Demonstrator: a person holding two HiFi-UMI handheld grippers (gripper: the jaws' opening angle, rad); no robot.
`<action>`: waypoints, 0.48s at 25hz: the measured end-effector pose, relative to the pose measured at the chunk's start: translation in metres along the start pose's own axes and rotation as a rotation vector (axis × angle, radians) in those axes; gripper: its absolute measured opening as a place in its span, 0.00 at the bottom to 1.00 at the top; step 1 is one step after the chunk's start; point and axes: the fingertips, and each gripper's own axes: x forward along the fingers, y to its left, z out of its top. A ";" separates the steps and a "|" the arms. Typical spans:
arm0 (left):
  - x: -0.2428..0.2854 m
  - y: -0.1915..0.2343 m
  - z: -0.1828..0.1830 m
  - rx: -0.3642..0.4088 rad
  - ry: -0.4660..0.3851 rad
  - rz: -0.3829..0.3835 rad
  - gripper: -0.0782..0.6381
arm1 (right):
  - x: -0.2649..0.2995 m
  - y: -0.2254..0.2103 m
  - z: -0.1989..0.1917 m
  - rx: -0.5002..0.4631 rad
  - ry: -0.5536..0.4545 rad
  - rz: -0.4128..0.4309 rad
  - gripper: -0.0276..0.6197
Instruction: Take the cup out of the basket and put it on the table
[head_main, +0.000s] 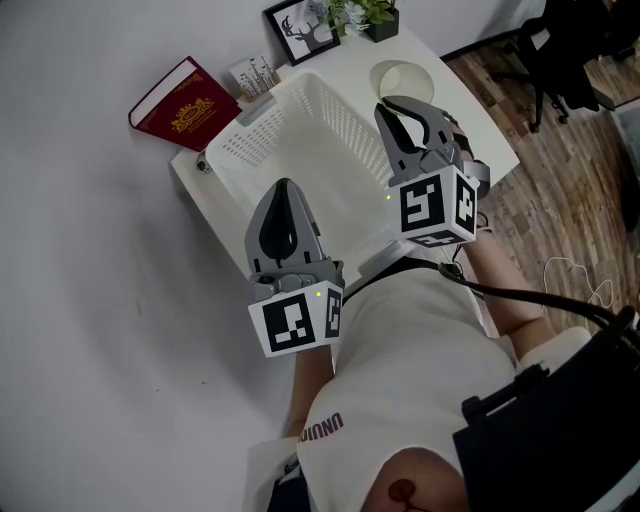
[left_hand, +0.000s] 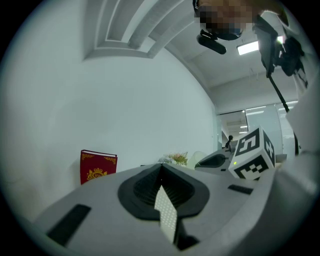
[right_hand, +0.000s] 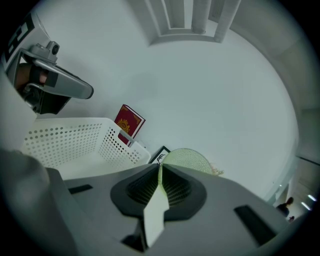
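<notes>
The pale green cup (head_main: 408, 76) is over the white table (head_main: 470, 110), just past the far right side of the white perforated basket (head_main: 300, 130). My right gripper (head_main: 392, 108) reaches over the basket's right rim, and its jaws are shut on the cup's near wall. In the right gripper view the cup (right_hand: 189, 158) shows just beyond the right gripper (right_hand: 160, 167), with a thin pale strip of its wall pinched between the jaws. Whether the cup rests on the table is hidden. My left gripper (head_main: 284, 192) hovers at the basket's near left edge, shut, holding nothing (left_hand: 161, 169).
A red book (head_main: 186, 106) leans against the wall left of the basket. A framed picture (head_main: 303, 28) and a small plant (head_main: 365, 14) stand at the table's far end. The table's right edge (head_main: 500, 150) drops to a wooden floor with a black chair (head_main: 570, 50).
</notes>
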 end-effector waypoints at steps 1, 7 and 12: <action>0.000 -0.001 0.000 0.000 0.001 -0.002 0.12 | 0.000 -0.001 -0.002 0.004 0.006 -0.003 0.10; 0.001 -0.004 -0.002 -0.003 0.009 -0.011 0.12 | -0.003 -0.009 -0.016 0.021 0.036 -0.023 0.10; 0.002 -0.007 -0.003 -0.001 0.012 -0.019 0.12 | -0.005 -0.016 -0.029 0.033 0.068 -0.039 0.10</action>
